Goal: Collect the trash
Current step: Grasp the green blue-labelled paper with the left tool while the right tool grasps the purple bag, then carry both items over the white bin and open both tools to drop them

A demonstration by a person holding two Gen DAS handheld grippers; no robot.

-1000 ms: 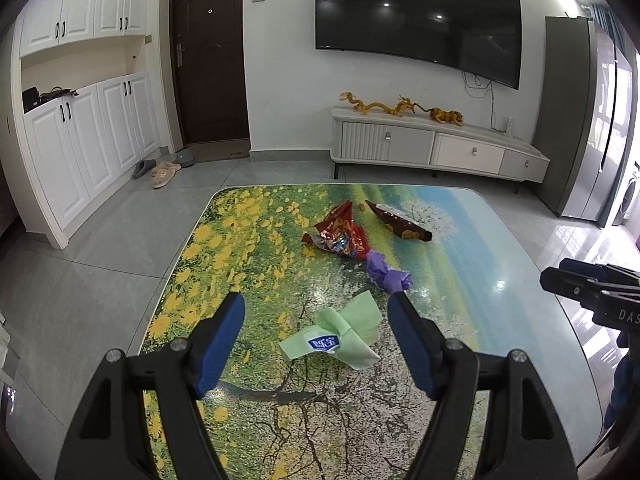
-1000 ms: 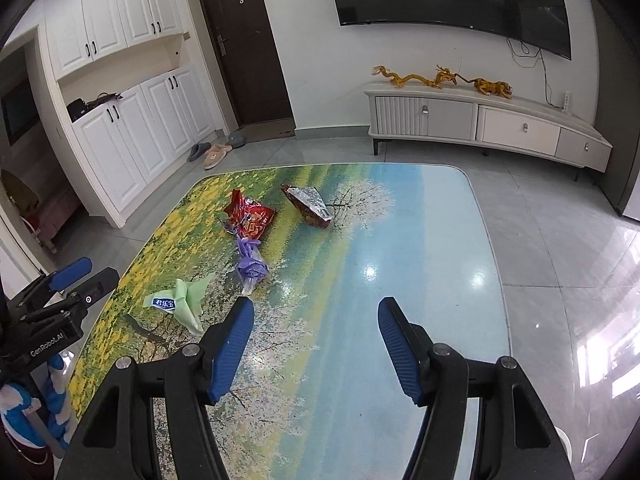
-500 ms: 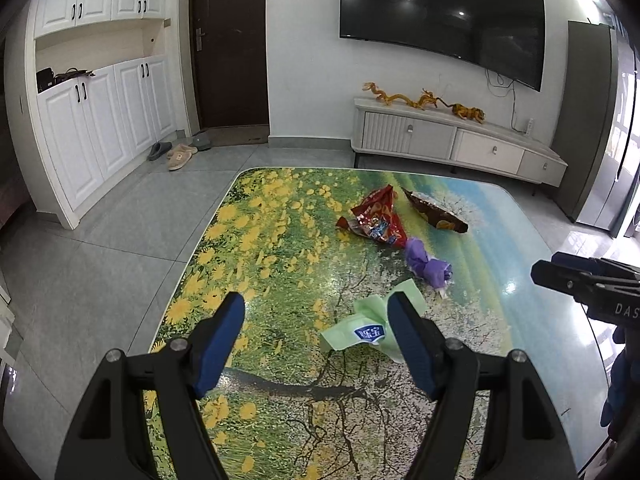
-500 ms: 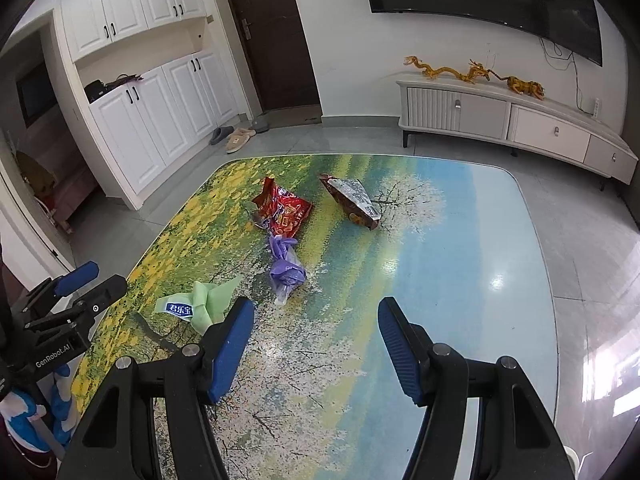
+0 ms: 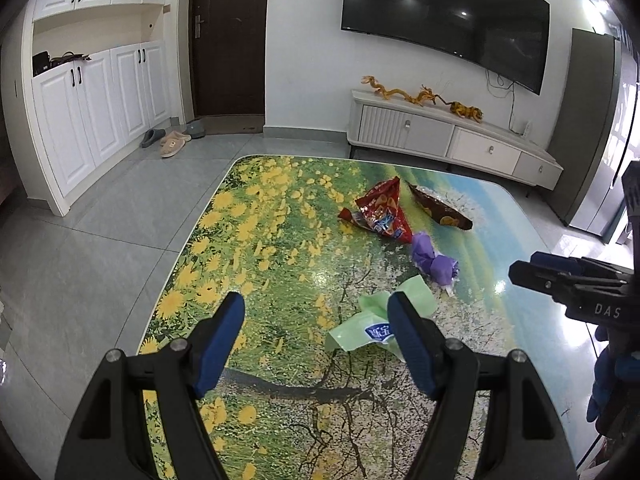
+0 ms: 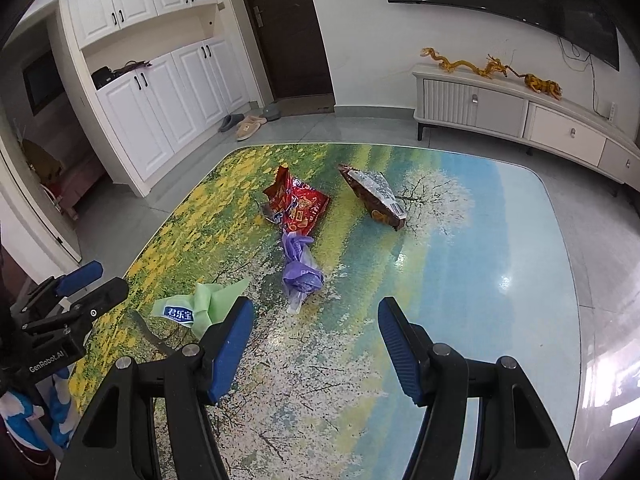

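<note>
White characters "君乐宝" on a blue label are read on the green wrapper. "GenRobot.AI" is printed in white on the body of the left tool, seen from the right wrist. "DAS" is read on the right tool; the remainder is cut off. Print on the snack bags is illegible.

Bright, even indoor light; strong fisheye bend and dark corners in both views.

Ceiling spots reflect as small white dots in the TV. The glossy desk carries a white glare patch near its right side, and the floor at far right washes out in daylight. Shadows are soft and faint. Straight lines bow towards the rims. Focus is sharp mid-frame, slightly softer at the edges.
</note>
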